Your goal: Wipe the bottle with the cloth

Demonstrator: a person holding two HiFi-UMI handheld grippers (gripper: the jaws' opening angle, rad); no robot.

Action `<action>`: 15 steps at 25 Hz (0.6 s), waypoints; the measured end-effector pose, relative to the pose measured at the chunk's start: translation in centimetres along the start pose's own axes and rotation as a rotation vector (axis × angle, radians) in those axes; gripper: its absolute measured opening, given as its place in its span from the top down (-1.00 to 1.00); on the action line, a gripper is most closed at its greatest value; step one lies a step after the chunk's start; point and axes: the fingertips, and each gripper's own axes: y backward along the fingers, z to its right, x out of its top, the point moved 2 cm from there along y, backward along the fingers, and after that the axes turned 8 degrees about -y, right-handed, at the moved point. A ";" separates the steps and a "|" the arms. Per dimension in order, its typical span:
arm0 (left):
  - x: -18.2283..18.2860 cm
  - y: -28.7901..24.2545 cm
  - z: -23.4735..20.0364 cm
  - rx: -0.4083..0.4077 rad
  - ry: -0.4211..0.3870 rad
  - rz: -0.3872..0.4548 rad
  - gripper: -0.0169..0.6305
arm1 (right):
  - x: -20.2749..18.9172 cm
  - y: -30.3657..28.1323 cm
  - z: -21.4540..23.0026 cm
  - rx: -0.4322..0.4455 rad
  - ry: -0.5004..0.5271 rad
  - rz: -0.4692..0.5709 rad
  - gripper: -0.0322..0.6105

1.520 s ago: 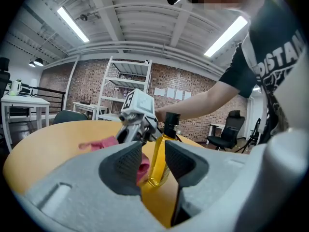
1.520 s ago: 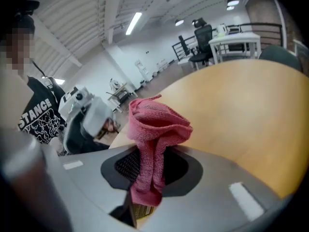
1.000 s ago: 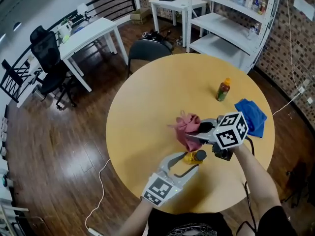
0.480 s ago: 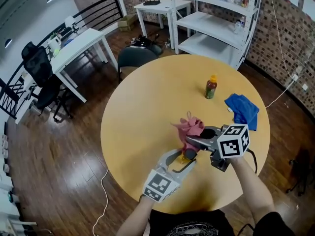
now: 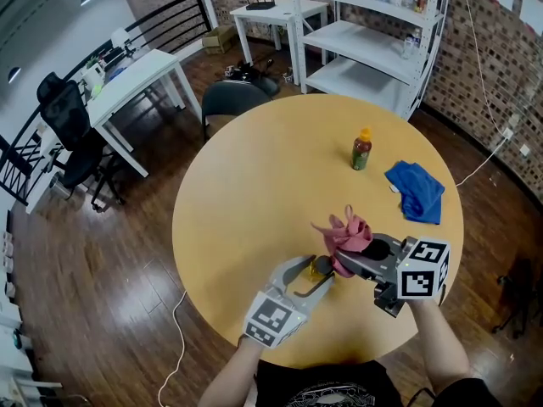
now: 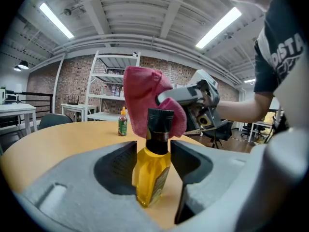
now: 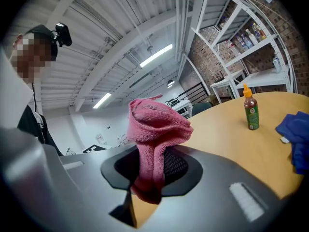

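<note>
Holds the bottle [image 6: 152, 173] upright in the left gripper [image 6: 153, 154], near the front edge of the round wooden table [image 5: 246, 185]. Presses both jaws against the yellow body, narrowed to its width, base down at the tabletop. Leaves the black cap [image 6: 159, 123] and neck standing clear above the jaws. In the head view, puts this left gripper [image 5: 316, 271] low and left of centre, with the bottle [image 5: 321, 268] at its tip.

Just to the right, brings the cloth [image 6: 141, 93] up at the cap: pink, bunched, rising behind and beside the bottle's top. Cannot tell whether touching. Pinches that cloth [image 7: 155, 129] in the right gripper [image 7: 152, 170], jaws nearly together on a lower fold, the bulk bulging above them and a short end hanging below. In the head view, sets the right gripper [image 5: 349, 258] right of the bottle, pointing left.

Further back and right on the table, shows a small sauce bottle [image 5: 361, 149] with an orange cap, upright, well apart from both grippers. Right of that, shows a crumpled blue towel [image 5: 416, 192] near the rim.
</note>
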 end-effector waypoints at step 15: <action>0.1 0.2 -0.1 -0.010 -0.010 0.003 0.26 | -0.7 -2.3 -7.2 0.067 0.258 -0.104 0.59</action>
